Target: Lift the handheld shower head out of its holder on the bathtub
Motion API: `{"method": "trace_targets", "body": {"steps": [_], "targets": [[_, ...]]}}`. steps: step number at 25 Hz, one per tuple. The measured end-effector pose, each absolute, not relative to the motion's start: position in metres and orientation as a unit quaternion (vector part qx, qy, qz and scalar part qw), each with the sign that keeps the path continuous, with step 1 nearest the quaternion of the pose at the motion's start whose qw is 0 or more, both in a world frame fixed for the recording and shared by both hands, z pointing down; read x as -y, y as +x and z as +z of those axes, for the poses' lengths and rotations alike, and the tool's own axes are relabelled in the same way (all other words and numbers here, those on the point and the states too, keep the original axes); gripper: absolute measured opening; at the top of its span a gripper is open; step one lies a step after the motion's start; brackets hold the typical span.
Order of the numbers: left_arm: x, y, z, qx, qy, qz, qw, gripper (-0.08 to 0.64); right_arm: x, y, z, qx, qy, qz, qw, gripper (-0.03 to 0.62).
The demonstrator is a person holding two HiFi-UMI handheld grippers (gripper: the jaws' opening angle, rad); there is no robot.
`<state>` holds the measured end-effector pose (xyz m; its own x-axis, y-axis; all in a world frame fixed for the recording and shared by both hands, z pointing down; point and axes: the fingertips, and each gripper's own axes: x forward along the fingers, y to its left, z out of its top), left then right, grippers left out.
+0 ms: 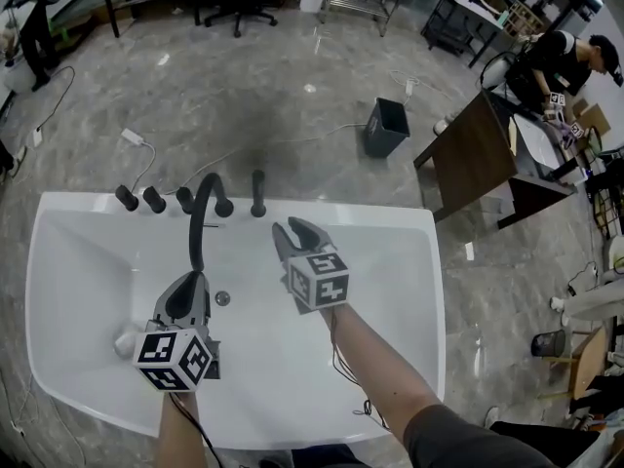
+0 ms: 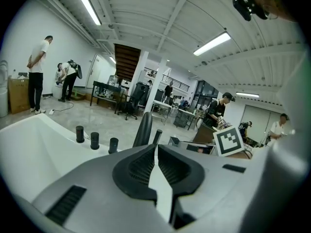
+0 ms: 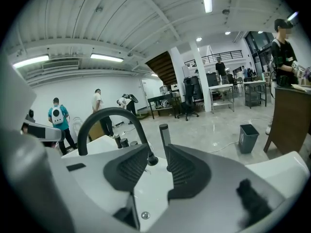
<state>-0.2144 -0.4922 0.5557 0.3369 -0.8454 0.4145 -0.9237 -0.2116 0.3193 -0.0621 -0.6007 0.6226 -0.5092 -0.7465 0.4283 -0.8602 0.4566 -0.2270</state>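
Note:
The handheld shower head [image 1: 257, 193] is a slim black stick standing upright in its holder on the far rim of the white bathtub [image 1: 427, 291]. It stands just right of the arched black faucet [image 1: 200, 213]. My right gripper [image 1: 295, 230] hovers over the tub a short way in front of it, open and empty. In the right gripper view the shower head [image 3: 164, 136] shows beyond the gap of the right gripper [image 3: 156, 152], untouched. My left gripper [image 1: 187, 283] is lower and to the left over the basin, shut on nothing; the left gripper [image 2: 156, 147] faces the faucet [image 2: 143, 129].
Three black knobs [image 1: 154, 200] line the rim left of the faucet. A drain [image 1: 222, 298] sits in the tub floor. Beyond the tub are a dark bin [image 1: 386, 127], a floor cable [image 1: 292, 139], a wooden table [image 1: 473, 154] and a person [image 1: 556, 61].

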Motion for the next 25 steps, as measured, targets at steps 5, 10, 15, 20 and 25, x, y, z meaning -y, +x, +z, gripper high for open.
{"method": "trace_targets", "body": {"steps": [5, 10, 15, 20, 25], "targets": [[0.501, -0.224, 0.565, 0.576, 0.771, 0.068, 0.264, 0.029, 0.615, -0.076, 0.638, 0.848, 0.463, 0.216, 0.142, 0.152], [0.507, -0.23, 0.572, 0.575, 0.769, 0.061, 0.271, 0.029, 0.632, -0.086, 0.65, 0.846, 0.469, 0.214, 0.14, 0.18], [0.51, -0.233, 0.582, 0.575, 0.77, 0.069, 0.269, 0.029, 0.652, -0.093, 0.662, 0.839, 0.487, 0.203, 0.134, 0.196], [0.513, -0.236, 0.587, 0.574, 0.771, 0.065, 0.27, 0.031, 0.671, -0.097, 0.67, 0.834, 0.499, 0.192, 0.135, 0.213], [0.515, -0.237, 0.584, 0.575, 0.772, 0.065, 0.265, 0.031, 0.692, -0.106, 0.678, 0.834, 0.502, 0.168, 0.156, 0.215]]}}
